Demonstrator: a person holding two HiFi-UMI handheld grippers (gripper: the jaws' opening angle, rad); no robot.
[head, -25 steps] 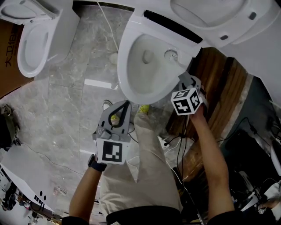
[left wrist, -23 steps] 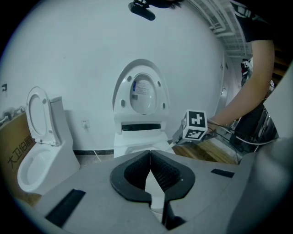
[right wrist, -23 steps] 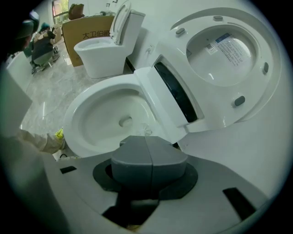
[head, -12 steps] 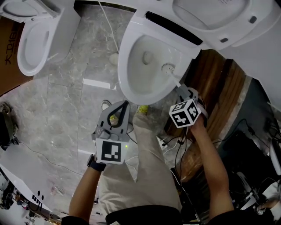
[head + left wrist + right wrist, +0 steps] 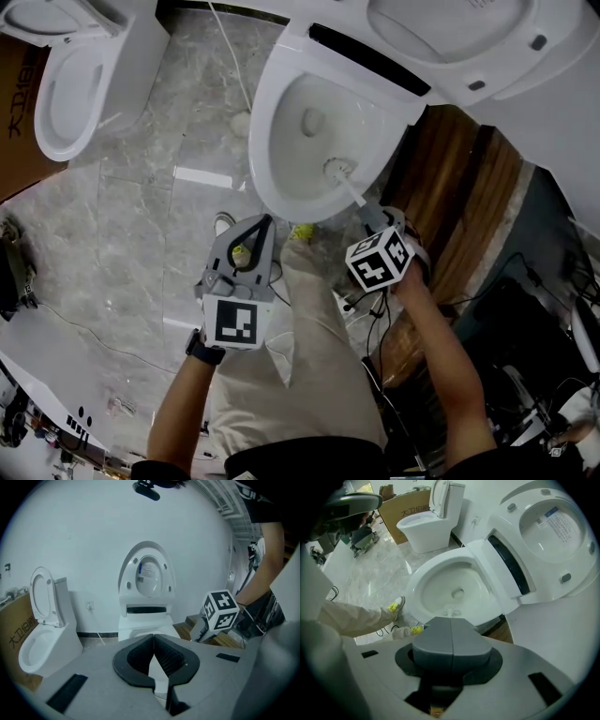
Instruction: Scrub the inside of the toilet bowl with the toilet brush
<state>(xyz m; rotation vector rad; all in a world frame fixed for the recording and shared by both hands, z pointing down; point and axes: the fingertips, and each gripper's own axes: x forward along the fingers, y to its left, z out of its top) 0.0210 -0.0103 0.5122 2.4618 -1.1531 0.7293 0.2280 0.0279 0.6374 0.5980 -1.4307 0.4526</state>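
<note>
The white toilet bowl (image 5: 265,131) stands open, its seat and lid (image 5: 450,28) raised. The white toilet brush (image 5: 338,172) has its head inside the bowl, against the near right wall. Its handle runs back to my right gripper (image 5: 371,218), which is shut on it just outside the rim. In the right gripper view the bristles (image 5: 451,611) show just past the shut right gripper (image 5: 451,619), above the bowl's drain (image 5: 458,593). My left gripper (image 5: 266,221) hangs in front of the bowl, shut and holding nothing. The left gripper (image 5: 153,637) points at the toilet (image 5: 146,629).
A second toilet (image 5: 73,94) stands at the left on the marble floor (image 5: 141,244), beside a cardboard box (image 5: 17,122). A wooden platform (image 5: 464,192) and cables (image 5: 375,309) lie right of the bowl. The person's legs and yellow shoes (image 5: 306,232) are below the rim.
The right gripper has drawn back and to the left. The brush head slid from the far right side of the bowl toward the near rim. The left gripper has stayed put.
</note>
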